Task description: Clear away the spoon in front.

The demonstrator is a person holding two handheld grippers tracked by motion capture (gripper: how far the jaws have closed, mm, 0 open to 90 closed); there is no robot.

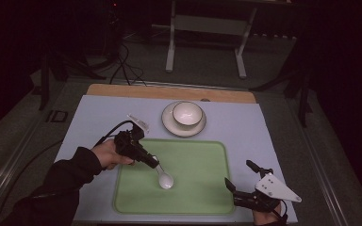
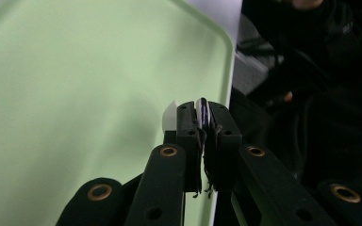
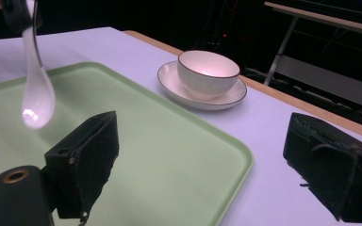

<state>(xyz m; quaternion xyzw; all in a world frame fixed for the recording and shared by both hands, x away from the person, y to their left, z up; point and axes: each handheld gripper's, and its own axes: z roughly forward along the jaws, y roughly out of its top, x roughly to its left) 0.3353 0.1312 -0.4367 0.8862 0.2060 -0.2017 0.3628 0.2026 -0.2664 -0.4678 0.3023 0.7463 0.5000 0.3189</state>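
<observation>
Green tray [image 1: 202, 155] at table centre; beyond its far edge, bowl [image 1: 187, 113] on saucer [image 1: 169, 123]. Left gripper [image 1: 154, 163], clamped on the white spoon [image 1: 164, 179] handle, hangs it bowl-down, apparently just clear of the tray. Right gripper [image 1: 238, 179] idles, jaws apart.

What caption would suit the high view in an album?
Left gripper dangles a white spoon over a green tray; bowl on saucer waits beyond.

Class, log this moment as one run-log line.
left claw: shut on spoon | spoon: over green tray | right claw: open | bowl: on saucer
</observation>
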